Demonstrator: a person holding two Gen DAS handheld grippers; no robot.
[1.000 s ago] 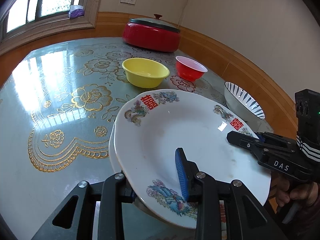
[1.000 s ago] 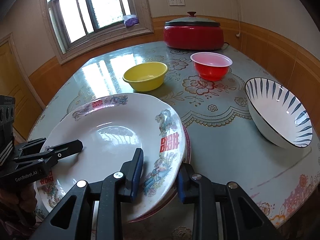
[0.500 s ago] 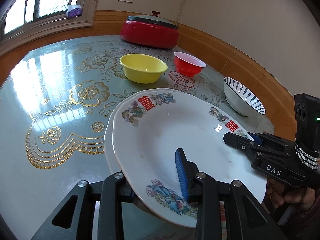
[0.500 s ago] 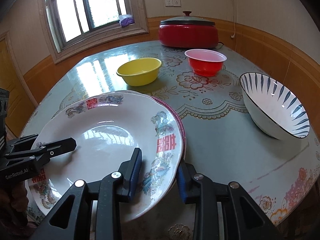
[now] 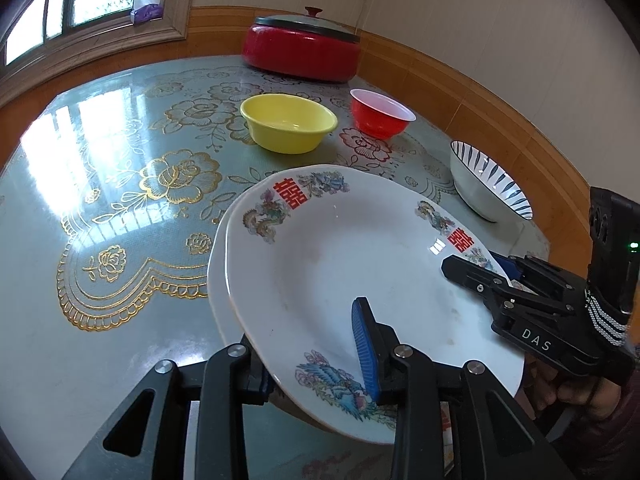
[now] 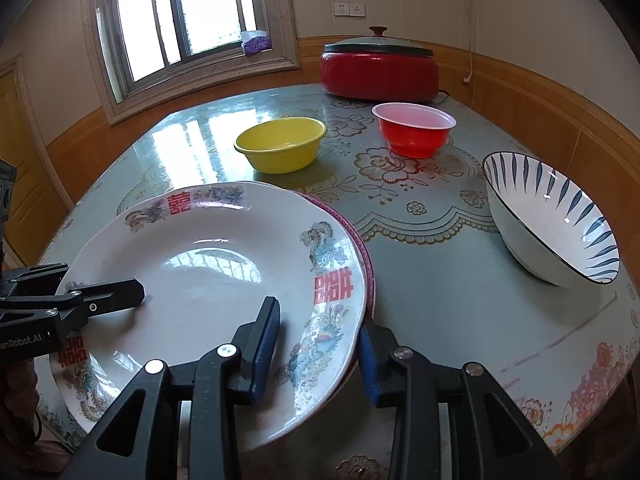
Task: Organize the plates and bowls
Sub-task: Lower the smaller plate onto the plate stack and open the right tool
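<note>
Top plate (image 5: 340,264), set on the plate stack at near table (image 5: 120,344) edge, is straddled rim-wise by both tools for even support: left gripper (image 5: 316,344) clamped on it, right gripper (image 6: 316,344) w/ jaws opening, prob. letting go.

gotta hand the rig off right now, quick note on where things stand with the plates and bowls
Left gripper: straddles the near rim of the top plate.
Right gripper: jaws opening, the opposite rim between them.
The top plate sits on a stack of plates, slightly offset.
Yellow bowl, red bowl and striped bowl stand apart on the table.
Done: plates stacked.
Left: release the plate, gather the bowls.
</note>
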